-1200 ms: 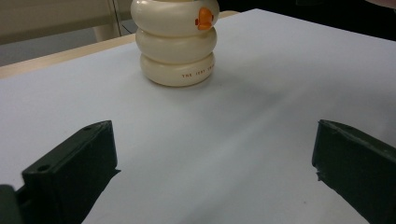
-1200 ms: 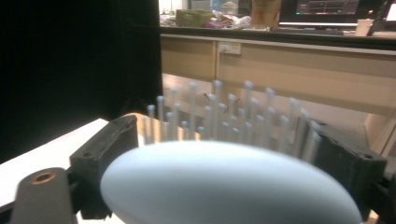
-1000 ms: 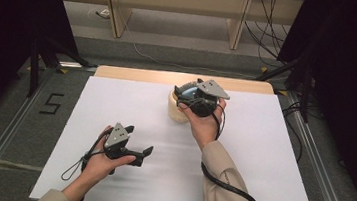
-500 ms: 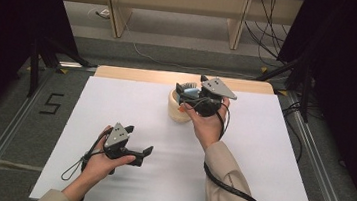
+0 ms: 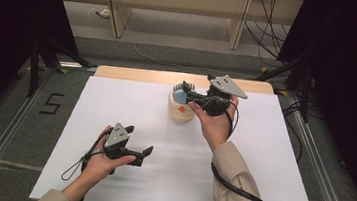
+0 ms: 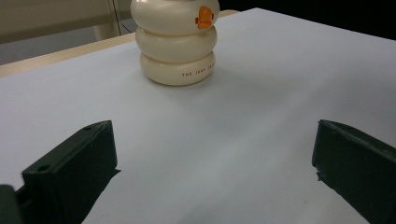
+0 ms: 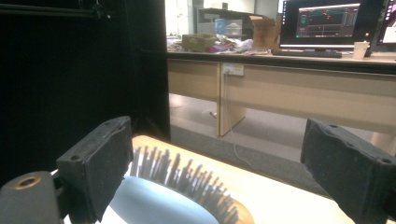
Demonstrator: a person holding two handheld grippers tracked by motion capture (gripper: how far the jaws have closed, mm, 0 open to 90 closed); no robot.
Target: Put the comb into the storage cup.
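Right tool [image 5: 186, 92] over holder [image 5: 180, 109], brush [image 5: 181, 95] beneath, left tool [image 5: 147, 152] apart

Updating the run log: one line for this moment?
right gripper: open over hairbrush in cream holder | left gripper: open, apart, low over table

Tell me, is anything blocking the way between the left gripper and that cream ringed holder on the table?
Nothing visible does. In the left gripper view, the left gripper has its jaws wide apart, with bare white table running up to the cream ringed holder. The right gripper is at the holder's top, by the hairbrush, not on that path.
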